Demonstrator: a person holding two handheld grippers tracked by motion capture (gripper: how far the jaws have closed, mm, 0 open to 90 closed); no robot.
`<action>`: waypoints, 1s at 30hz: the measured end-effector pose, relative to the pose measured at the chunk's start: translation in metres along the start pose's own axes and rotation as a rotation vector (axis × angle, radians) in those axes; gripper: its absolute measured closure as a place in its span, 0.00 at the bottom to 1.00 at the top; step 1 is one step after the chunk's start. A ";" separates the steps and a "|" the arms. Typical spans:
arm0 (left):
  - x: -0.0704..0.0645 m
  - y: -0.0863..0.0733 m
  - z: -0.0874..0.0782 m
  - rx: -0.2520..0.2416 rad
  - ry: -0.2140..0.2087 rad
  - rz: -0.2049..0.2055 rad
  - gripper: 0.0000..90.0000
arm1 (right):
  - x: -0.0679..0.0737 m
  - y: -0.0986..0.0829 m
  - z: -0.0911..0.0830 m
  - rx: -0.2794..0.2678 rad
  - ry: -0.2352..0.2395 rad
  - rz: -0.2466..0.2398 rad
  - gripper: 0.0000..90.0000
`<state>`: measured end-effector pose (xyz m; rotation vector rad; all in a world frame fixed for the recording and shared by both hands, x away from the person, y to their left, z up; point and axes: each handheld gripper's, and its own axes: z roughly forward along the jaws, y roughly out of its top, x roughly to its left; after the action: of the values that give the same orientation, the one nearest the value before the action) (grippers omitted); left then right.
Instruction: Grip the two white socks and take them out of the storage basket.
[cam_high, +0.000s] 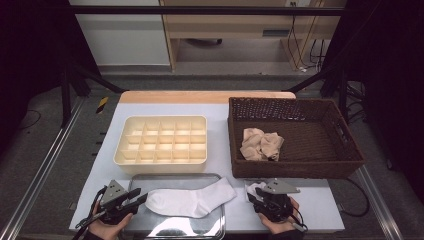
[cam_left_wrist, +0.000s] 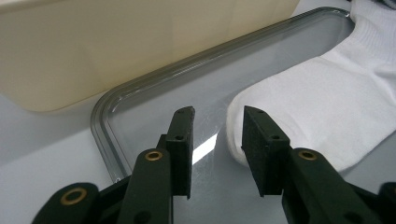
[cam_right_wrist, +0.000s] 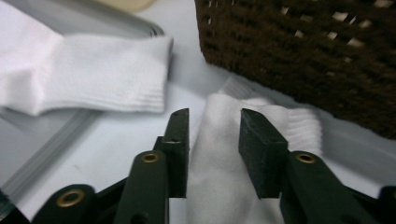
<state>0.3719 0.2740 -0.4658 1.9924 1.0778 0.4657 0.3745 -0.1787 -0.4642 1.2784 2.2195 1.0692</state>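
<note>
Both grippers sit at the near table edge, each in one of the person's hands. Left gripper (cam_high: 138, 196), jaws parted and grasping nothing, points at the toe of the flat white sock (cam_high: 190, 200); in the left gripper view that toe (cam_left_wrist: 243, 135) lies just beside one jaw, not between them. This sock lies lengthwise on the steel tray (cam_high: 215, 220), its cuff reaching past the tray's right rim, presumably laid flat for pairing or folding. Right gripper (cam_high: 252, 194) is also released, its jaws straddling a bunched second white sock (cam_right_wrist: 219, 154) on the table, just in front of the wicker basket (cam_high: 295, 172). No clamp is evident; it appears poised to pinch. Beige socks (cam_high: 261, 144) remain crumpled in the basket. Beyond the tray, the cream divided organiser (cam_high: 162, 160) stands with all compartments vacant, the likely destination.
</note>
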 end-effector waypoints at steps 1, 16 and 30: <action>0.000 0.000 0.000 0.002 -0.001 -0.001 0.70 | 0.001 -0.001 0.003 0.017 -0.007 -0.008 0.77; 0.002 -0.001 0.002 0.008 0.005 -0.003 0.71 | -0.036 -0.004 -0.013 -0.006 -0.150 0.082 0.91; 0.002 -0.001 0.000 0.003 0.010 0.004 0.68 | -0.003 0.007 -0.018 -0.071 -0.008 0.012 0.83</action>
<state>0.3724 0.2758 -0.4665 1.9973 1.0820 0.4768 0.3688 -0.1871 -0.4477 1.2657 2.1511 1.1351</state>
